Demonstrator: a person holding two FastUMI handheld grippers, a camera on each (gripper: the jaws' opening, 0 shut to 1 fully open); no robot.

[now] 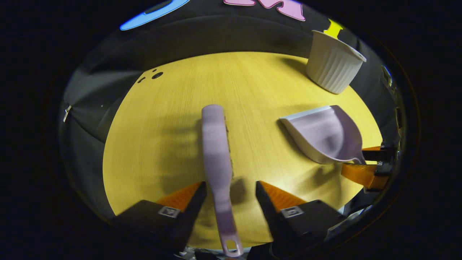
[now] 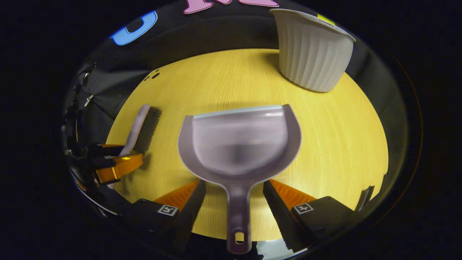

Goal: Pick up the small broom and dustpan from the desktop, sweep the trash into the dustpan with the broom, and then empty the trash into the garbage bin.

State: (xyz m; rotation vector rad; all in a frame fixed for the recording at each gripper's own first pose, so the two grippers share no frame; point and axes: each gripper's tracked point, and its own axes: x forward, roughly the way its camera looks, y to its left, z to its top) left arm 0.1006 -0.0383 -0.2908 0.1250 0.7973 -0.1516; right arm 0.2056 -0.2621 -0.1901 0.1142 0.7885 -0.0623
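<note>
A lilac small broom (image 1: 216, 144) lies on the yellow desktop, bristles to its right side. Its handle runs back between the fingers of my left gripper (image 1: 231, 185), which stands open around it, gaps showing on both sides. The lilac dustpan (image 2: 240, 144) rests flat on the desktop, mouth facing away. Its handle passes between the fingers of my right gripper (image 2: 234, 185), also open and not pressing. Dark bits of trash (image 1: 156, 75) lie at the far left of the desktop. A white ribbed garbage bin (image 2: 310, 50) stands at the far right.
In the left gripper view the dustpan (image 1: 325, 135) sits to the right with the right gripper (image 1: 371, 164) at its handle. In the right gripper view the broom (image 2: 139, 126) and left gripper (image 2: 115, 160) are at the left. The yellow desktop (image 2: 343, 137) ends at black cloth.
</note>
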